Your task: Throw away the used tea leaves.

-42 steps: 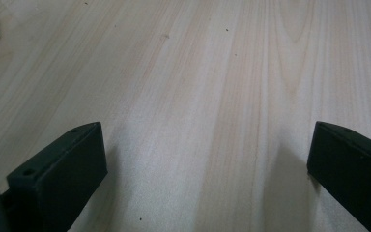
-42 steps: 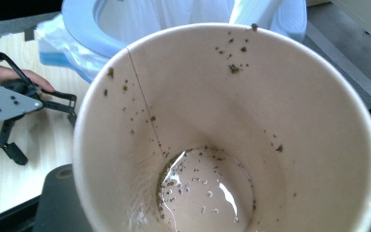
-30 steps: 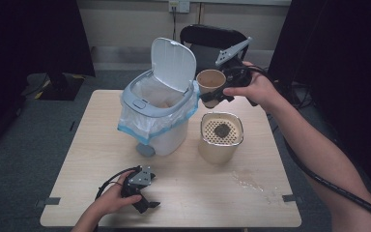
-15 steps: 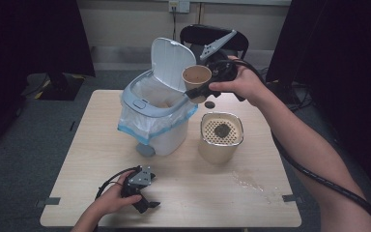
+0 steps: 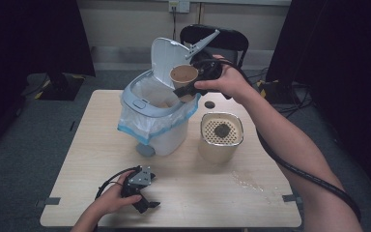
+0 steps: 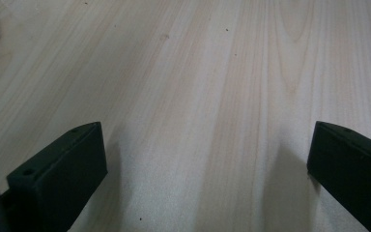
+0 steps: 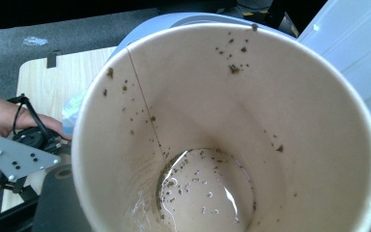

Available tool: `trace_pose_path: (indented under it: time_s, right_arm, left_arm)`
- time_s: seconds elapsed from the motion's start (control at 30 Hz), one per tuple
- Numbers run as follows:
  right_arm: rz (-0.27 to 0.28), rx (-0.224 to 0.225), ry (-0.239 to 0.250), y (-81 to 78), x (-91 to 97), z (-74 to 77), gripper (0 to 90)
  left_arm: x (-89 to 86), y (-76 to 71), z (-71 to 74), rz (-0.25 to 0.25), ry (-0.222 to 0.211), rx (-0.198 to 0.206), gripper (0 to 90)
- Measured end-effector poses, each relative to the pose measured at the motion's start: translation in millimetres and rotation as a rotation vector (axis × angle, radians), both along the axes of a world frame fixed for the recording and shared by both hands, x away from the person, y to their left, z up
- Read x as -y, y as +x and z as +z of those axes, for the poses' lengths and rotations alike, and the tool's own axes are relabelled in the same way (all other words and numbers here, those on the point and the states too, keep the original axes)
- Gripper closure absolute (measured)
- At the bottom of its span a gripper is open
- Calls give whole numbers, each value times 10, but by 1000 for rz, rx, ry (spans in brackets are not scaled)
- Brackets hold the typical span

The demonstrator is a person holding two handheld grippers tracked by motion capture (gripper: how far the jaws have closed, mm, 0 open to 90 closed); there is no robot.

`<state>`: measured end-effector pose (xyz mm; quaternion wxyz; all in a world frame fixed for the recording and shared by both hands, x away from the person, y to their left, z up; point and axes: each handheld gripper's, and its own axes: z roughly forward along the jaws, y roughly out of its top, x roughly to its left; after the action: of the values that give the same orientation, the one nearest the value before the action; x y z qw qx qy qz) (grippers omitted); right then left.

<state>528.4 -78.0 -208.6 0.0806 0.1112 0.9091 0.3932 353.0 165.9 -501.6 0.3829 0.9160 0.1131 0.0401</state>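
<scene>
Gripping a tilted paper cup [image 5: 183, 75] over the bin [image 5: 155, 116], mouth toward the camera, right gripper [image 5: 189, 88]; left gripper [image 5: 143, 202] jaws wide.

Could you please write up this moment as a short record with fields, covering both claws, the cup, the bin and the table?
right claw: shut on the cup, held over the bin
cup: paper, tilted; wet inside with a little liquid and dark specks at the bottom
bin: lid up, bag-lined, standing on the table
left claw: open, holding nothing, low over the table's near edge
strainer pot: right of the bin, perforated top with a dark clump on it
table: light wood, a wet patch near its right front
</scene>
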Motion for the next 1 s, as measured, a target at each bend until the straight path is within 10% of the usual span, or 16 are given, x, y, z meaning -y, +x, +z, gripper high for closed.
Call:
trace_pose_path:
  time_s: [1.0]
  right_arm:
    - [-3,9,1,211,-427,-193,279]
  left_arm:
    - [0,0,0,0,0,0,0]
